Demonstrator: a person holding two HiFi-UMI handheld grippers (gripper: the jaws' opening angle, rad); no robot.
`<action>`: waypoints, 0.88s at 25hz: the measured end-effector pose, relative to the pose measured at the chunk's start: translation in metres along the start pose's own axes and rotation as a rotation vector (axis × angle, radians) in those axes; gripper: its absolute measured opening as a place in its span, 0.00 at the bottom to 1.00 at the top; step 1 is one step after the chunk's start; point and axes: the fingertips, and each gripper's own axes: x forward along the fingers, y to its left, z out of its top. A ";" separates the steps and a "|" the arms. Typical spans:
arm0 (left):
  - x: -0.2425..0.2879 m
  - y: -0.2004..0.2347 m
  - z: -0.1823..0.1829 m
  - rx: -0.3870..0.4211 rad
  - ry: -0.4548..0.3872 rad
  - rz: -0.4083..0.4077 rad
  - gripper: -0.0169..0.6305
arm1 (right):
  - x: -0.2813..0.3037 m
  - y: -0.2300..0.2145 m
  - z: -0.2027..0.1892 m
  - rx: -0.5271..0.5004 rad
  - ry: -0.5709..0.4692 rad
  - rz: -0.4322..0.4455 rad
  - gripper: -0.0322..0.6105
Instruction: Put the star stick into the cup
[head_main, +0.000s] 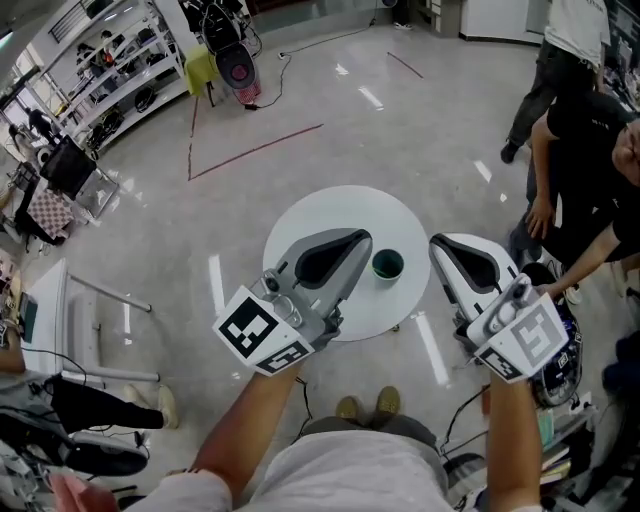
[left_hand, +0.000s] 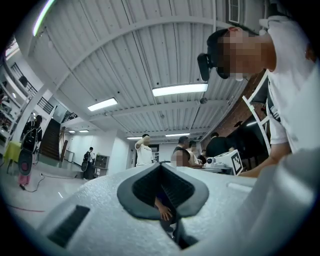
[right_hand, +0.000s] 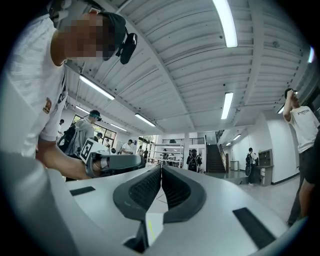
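A dark green cup (head_main: 387, 264) stands on the round white table (head_main: 330, 210), near its right front edge. No star stick shows in any view, and the inside of the cup is too dark to read. My left gripper (head_main: 353, 240) hovers just left of the cup, its jaws together with nothing between them. My right gripper (head_main: 441, 245) hovers just right of the cup, jaws also closed and empty. Both gripper views look out level and upward over the hall, past the left gripper's (left_hand: 161, 166) and the right gripper's (right_hand: 161, 168) closed tips, and neither shows the table.
Two people (head_main: 585, 150) stand close by the table's right side. Storage shelves (head_main: 110, 60) and a cart (head_main: 65, 175) line the far left. A white frame (head_main: 70, 330) stands left of the table. Red tape lines (head_main: 255, 148) mark the floor beyond it.
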 end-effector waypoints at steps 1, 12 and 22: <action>0.002 0.000 0.001 0.002 -0.003 -0.003 0.05 | 0.000 -0.001 0.002 0.001 -0.007 0.000 0.07; 0.007 -0.005 0.006 0.020 -0.017 -0.031 0.05 | 0.000 0.004 0.008 -0.004 -0.018 -0.009 0.07; -0.005 -0.011 0.010 0.020 -0.012 -0.030 0.05 | 0.002 0.022 0.008 -0.021 0.004 0.005 0.07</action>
